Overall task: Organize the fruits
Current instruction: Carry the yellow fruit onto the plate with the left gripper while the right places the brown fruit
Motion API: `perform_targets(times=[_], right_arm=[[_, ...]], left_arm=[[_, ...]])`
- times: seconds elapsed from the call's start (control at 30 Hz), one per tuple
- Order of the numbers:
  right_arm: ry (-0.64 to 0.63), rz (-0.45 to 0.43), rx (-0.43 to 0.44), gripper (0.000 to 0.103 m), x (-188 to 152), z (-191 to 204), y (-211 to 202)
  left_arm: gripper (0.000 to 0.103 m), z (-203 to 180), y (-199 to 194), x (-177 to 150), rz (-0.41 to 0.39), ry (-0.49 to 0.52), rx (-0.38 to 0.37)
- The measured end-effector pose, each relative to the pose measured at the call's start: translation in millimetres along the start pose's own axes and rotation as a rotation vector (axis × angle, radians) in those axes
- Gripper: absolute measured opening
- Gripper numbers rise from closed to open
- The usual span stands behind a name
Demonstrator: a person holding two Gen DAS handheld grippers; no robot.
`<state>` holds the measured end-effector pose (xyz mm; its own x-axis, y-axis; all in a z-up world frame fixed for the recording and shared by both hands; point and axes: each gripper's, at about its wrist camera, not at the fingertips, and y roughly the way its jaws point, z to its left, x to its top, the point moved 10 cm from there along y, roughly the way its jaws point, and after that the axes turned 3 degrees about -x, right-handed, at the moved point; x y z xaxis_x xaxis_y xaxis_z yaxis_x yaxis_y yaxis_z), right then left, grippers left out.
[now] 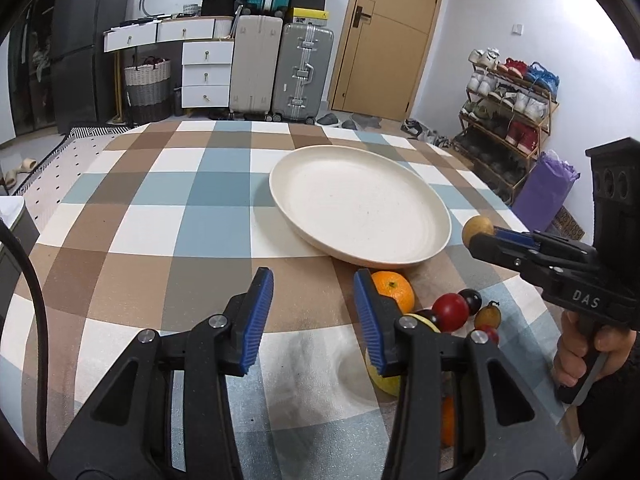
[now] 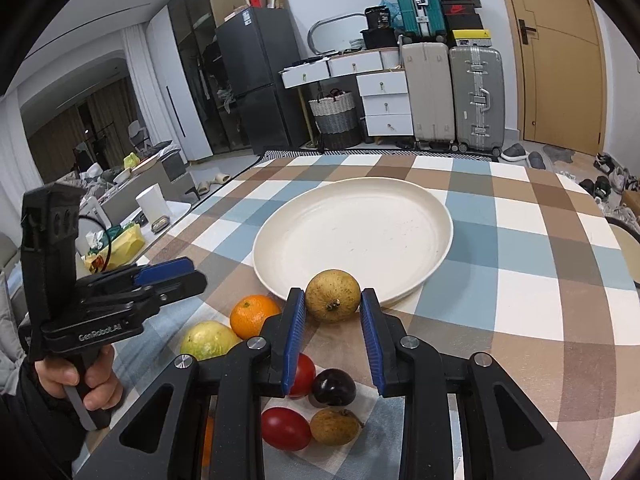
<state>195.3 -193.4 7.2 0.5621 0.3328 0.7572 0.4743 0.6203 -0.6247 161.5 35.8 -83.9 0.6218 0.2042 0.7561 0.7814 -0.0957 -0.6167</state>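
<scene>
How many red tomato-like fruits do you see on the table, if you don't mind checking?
2. One red fruit lies nearest the camera beside a brown fruit; the other red fruit sits partly behind the right gripper finger, next to the dark plum. More may be hidden.

Left wrist view sat low over the checked table [image 1: 160, 216], faced the far door [image 1: 384, 40], right wrist view sat likewise, close behind its held fruit, both shared the cream plate [image 2: 352, 232], the suitcases [image 2: 452, 92], and each other's gripper.
</scene>
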Motion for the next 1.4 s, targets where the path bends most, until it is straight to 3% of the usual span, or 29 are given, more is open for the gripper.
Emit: perform_targets(times=[0.2, 0.33, 0.67, 0.73, 0.77, 1.07, 1.4], right_arm=[[-0.003, 0.004, 0.01, 0.029, -1, 3, 2], [0.003, 0.007, 0.003, 0.029, -2, 0, 3], [0.003, -0.001, 0.001, 0.029, -3, -1, 1], [0.007, -0.003, 0.005, 0.029, -2, -2, 0], [0.009, -0.003, 0.006, 0.029, -2, -3, -1], [0.014, -0.004, 0.005, 0.029, 0, -4, -2], [0.008, 0.021, -0.007, 0.029, 3, -3, 9]], left_arm=[[0.074, -7, -7, 2, -0.028, 0.024, 0.0], [0.079, -24, -10, -5, 0.002, 0.083, -0.04], [0.075, -57, 5, -37, 0.154, 0.166, -0.15], [0.046, -60, 8, -43, 0.177, 0.176, -0.16], [0.047, -62, 9, -46, 0.192, 0.173, -0.178], [0.046, -66, -11, -29, 0.092, 0.168, -0.206], [0.046, -45, -18, 12, -0.011, 0.108, -0.091]])
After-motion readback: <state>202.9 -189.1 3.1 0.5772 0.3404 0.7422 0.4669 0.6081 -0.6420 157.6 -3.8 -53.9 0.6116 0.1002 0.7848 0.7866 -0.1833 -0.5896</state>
